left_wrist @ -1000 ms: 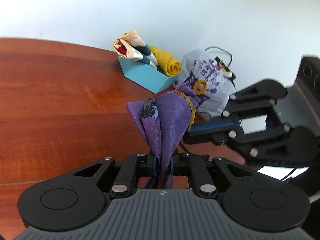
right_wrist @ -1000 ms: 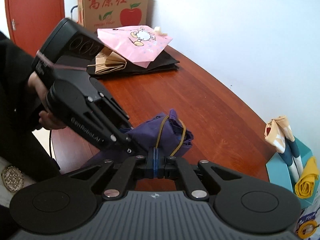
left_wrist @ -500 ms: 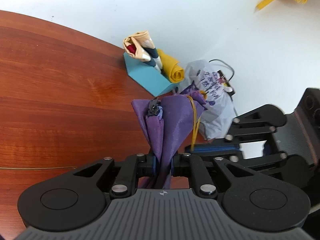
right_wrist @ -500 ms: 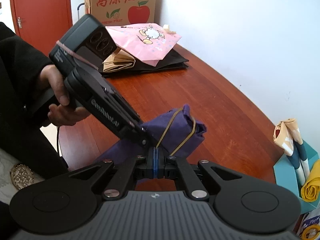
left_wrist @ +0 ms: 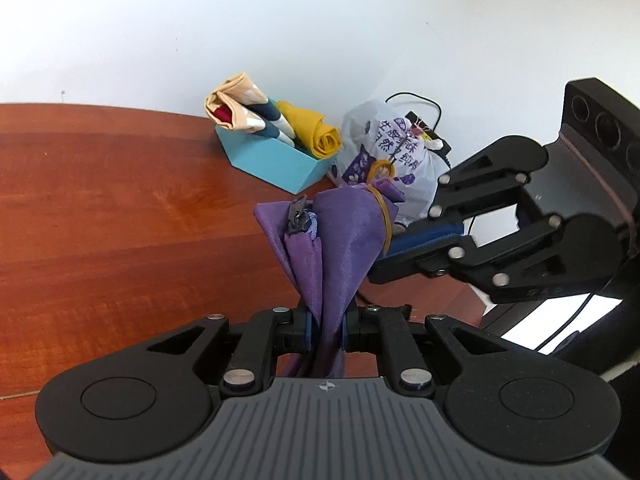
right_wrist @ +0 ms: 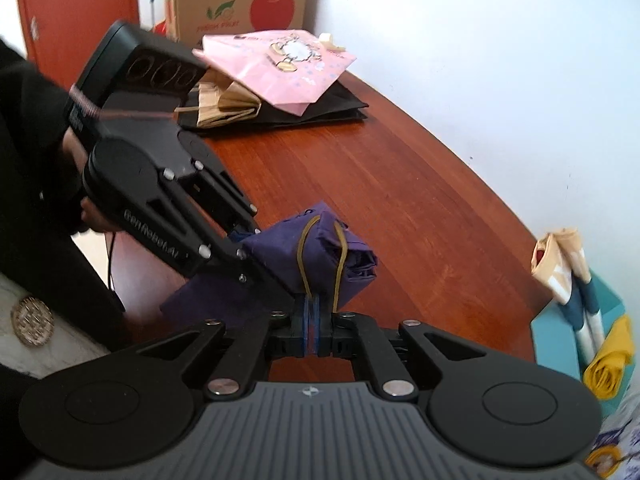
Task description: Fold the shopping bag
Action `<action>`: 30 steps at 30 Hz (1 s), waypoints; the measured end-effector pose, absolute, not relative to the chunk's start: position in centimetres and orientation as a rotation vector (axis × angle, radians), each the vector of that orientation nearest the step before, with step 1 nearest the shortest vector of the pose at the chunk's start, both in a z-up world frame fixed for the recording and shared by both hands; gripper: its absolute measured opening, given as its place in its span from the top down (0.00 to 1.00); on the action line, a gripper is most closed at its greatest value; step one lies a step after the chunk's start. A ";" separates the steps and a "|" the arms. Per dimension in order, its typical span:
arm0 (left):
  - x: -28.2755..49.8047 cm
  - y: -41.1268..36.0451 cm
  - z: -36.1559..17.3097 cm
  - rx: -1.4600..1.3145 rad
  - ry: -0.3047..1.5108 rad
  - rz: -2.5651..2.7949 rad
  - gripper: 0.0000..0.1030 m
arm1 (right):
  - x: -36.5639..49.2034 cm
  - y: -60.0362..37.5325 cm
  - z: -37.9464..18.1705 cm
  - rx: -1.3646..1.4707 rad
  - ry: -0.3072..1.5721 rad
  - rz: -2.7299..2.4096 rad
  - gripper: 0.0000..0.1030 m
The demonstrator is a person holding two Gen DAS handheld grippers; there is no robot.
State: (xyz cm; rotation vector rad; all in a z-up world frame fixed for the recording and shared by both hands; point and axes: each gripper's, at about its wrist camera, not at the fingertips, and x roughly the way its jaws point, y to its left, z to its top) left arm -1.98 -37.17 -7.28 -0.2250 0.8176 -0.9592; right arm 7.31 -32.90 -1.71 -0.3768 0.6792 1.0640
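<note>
White wall and a red-brown tabletop (left_wrist: 120, 208) frame the scene. Held above the tabletop, the purple shopping bag (left_wrist: 340, 232) is bundled and ringed by a yellow rubber band (right_wrist: 320, 256). The left hand-held gripper (left_wrist: 324, 330) pinches the bundle's lower end between its pads. The right hand-held gripper (right_wrist: 311, 330), pressed together a second ago on the band's near loop, is now opening its jaws; the band's strands run down to the narrow gap between them. Release of the band suggests the bundle is secured and folding is nearly complete. Far right, a blue holder (left_wrist: 272, 160) contains other rolled bags, with a printed plastic bag (left_wrist: 384, 148) beside it.
</note>
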 end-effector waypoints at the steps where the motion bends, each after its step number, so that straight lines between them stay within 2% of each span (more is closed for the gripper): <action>1: -2.0 -37.1 -7.3 -0.226 0.819 -0.955 0.87 | 7.4 -33.2 -1.6 -0.345 0.682 1.063 0.85; 10: -1.7 -37.1 -7.5 -0.235 0.825 -0.947 0.87 | 7.7 -35.1 0.4 -0.199 0.637 1.022 0.85; 17: -2.1 -37.5 -7.5 -0.223 0.801 -0.957 0.87 | 8.7 -35.6 1.1 -0.191 0.632 0.974 0.85; 30: -4.7 -39.2 -6.4 -0.004 0.635 -0.954 0.87 | 9.8 -35.6 0.6 -0.208 0.683 0.977 0.85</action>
